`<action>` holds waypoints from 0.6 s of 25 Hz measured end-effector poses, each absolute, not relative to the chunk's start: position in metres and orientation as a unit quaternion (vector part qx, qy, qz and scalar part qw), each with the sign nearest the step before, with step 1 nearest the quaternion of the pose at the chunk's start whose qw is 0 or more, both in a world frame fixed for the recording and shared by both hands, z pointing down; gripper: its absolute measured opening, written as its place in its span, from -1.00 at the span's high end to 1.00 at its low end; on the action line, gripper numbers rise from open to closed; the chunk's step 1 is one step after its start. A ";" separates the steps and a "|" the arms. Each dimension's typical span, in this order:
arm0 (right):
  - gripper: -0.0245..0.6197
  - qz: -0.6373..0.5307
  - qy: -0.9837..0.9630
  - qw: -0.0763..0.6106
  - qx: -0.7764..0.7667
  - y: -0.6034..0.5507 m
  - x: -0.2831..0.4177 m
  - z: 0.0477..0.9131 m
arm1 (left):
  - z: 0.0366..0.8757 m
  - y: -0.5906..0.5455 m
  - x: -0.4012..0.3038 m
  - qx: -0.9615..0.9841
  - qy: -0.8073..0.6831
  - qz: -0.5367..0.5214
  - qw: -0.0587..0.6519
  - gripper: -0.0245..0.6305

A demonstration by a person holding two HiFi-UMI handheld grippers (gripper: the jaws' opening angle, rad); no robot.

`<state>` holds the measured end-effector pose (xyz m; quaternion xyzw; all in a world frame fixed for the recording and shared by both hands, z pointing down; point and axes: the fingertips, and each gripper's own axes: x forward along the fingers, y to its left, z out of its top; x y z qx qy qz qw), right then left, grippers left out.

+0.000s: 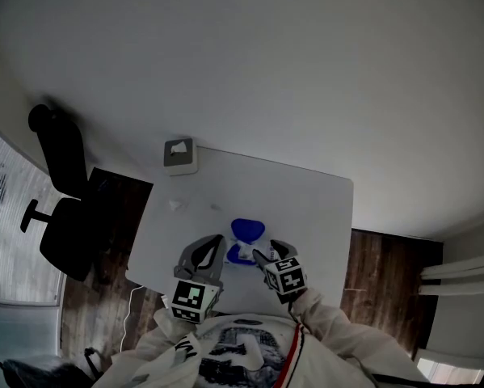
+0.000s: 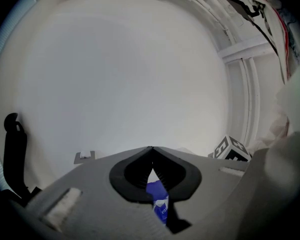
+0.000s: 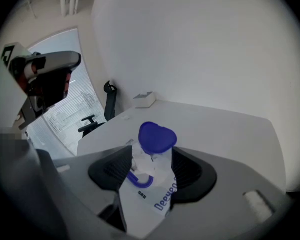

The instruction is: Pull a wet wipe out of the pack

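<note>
The wet wipe pack (image 1: 240,255) lies near the front edge of the white table (image 1: 306,208). Its blue lid (image 1: 246,229) is flipped up. My left gripper (image 1: 219,249) is shut on the pack's left end; in the left gripper view a blue and white strip of the pack (image 2: 159,198) shows between the closed jaws of that gripper (image 2: 151,151). My right gripper (image 1: 263,257) stands open over the pack's opening. In the right gripper view its jaws (image 3: 152,153) straddle the pack (image 3: 155,199), a crumpled white wipe (image 3: 142,159) and the raised lid (image 3: 156,136), with no pad pressing on them.
A small grey and white box (image 1: 180,155) sits at the table's far left corner, with small white scraps (image 1: 174,205) nearer. A black office chair (image 1: 64,217) stands left of the table on the dark wood floor. White furniture (image 1: 460,269) stands at the right.
</note>
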<state>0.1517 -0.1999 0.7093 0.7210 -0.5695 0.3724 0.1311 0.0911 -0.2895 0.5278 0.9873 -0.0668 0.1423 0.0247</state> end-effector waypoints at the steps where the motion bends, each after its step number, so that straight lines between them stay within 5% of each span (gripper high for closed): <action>1: 0.17 0.378 -0.570 0.132 0.718 -0.201 0.151 0.714 | 0.528 -0.289 0.091 0.987 -0.068 0.143 0.025 0.91; 15: 0.19 0.399 -0.579 0.168 0.691 -0.210 0.140 0.751 | 0.533 -0.287 0.074 0.983 -0.088 0.154 0.038 0.91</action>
